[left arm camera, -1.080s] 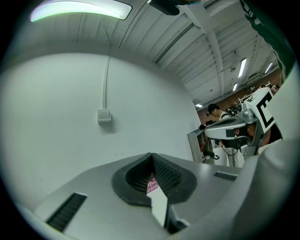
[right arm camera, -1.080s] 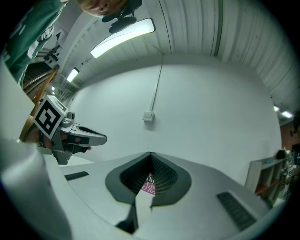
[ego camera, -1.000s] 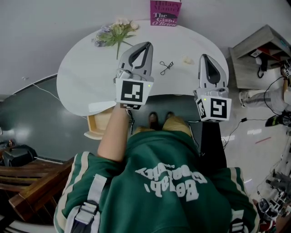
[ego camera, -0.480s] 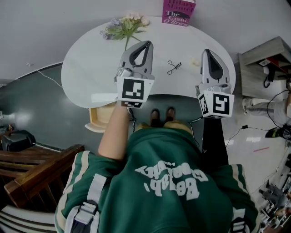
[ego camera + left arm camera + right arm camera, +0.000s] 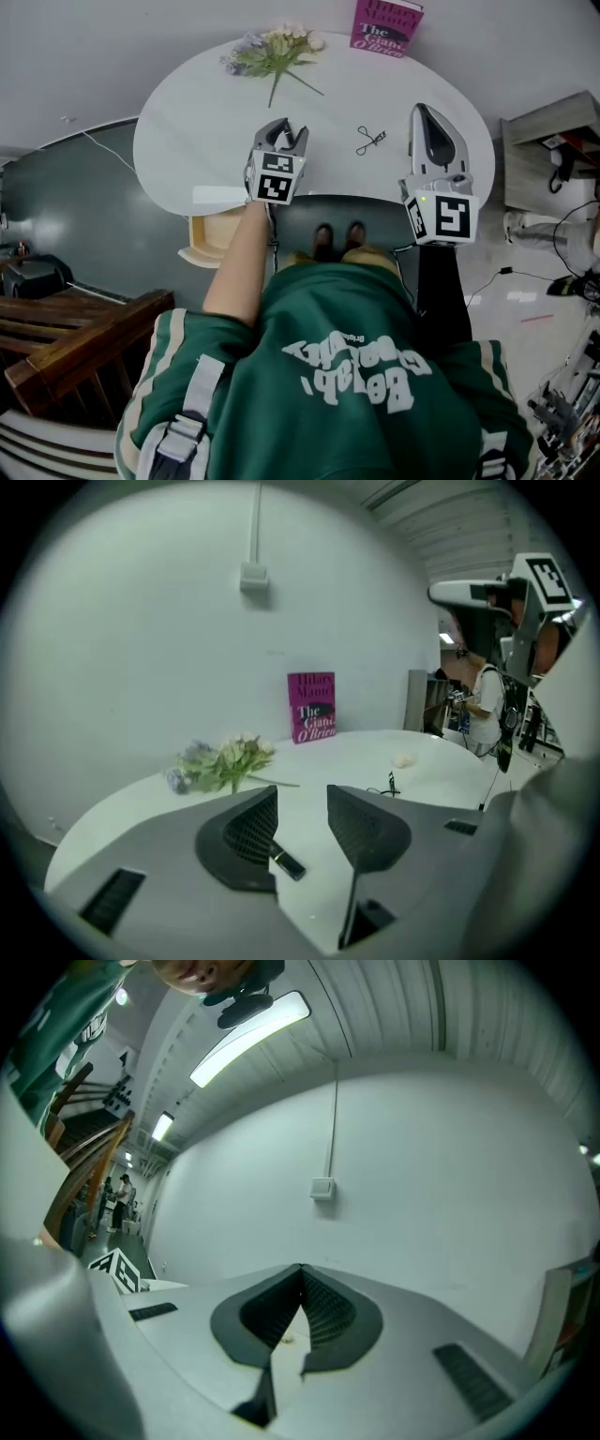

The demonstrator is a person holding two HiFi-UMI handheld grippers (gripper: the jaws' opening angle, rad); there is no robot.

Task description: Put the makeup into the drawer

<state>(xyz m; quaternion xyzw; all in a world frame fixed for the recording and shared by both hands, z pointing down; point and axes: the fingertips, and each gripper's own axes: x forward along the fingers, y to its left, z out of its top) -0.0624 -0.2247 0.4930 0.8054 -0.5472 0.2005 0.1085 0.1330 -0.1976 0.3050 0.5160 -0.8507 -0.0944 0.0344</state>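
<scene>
left gripper (image 5: 283, 127) is hovering low over the white table (image 5: 197, 131), its jaws have just been opening and are standing half apart around the small dark makeup tube (image 5: 287, 863) lying loose between them, the wooden drawer (image 5: 208, 249) is showing at 7 o'clock, and the right gripper (image 5: 424, 112) at 3 o'clock is pointing with jaws together, empty.

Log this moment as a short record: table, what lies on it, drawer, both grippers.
table: white table, rounded
on it: flower bunch, eyelash curler, small dark tube
at far edge: magenta book, standing
storage: drawer pulled open under the table's near edge, pale wood inside
left: left gripper, jaws have just been opening and stand apart; the small dark tube lies on the table between them, not gripped
right: right gripper, jaws together, nothing between them
</scene>
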